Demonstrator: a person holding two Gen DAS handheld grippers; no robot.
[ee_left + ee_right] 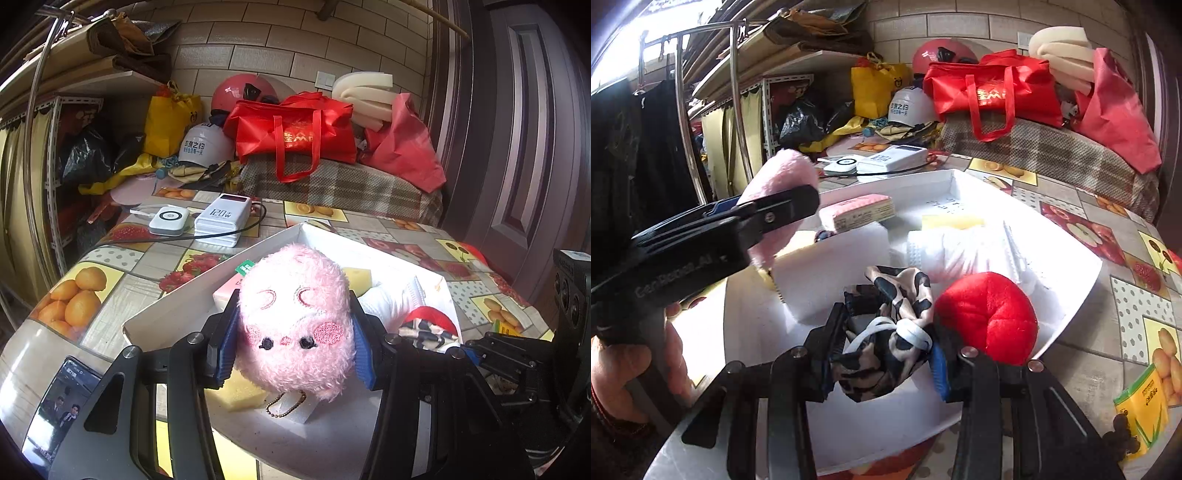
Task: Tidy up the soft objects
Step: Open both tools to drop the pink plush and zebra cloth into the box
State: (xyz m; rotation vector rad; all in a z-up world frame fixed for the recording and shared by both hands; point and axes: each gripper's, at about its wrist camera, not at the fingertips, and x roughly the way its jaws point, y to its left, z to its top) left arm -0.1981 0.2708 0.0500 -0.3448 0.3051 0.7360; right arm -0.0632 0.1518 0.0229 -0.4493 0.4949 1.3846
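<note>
My left gripper (291,343) is shut on a fluffy pink plush toy (295,317) and holds it above the white tray (166,314). The toy also shows in the right wrist view (779,177), held by the left gripper (790,206). My right gripper (882,354) is shut on a black-and-cream patterned cloth (886,339) over the tray (1071,295). The cloth shows in the left wrist view (428,332). In the tray lie a red plush ball (986,314), a white cloth (960,251), yellow sponges (240,395) (953,221) and a pink tissue pack (857,214).
The tray sits on a table with a fruit-print cloth (85,288). A white power bank (225,218) and a small white charger (168,219) with a black cable lie behind it. A phone (59,402) lies at the near left. A yellow box (1145,402) lies at the right.
</note>
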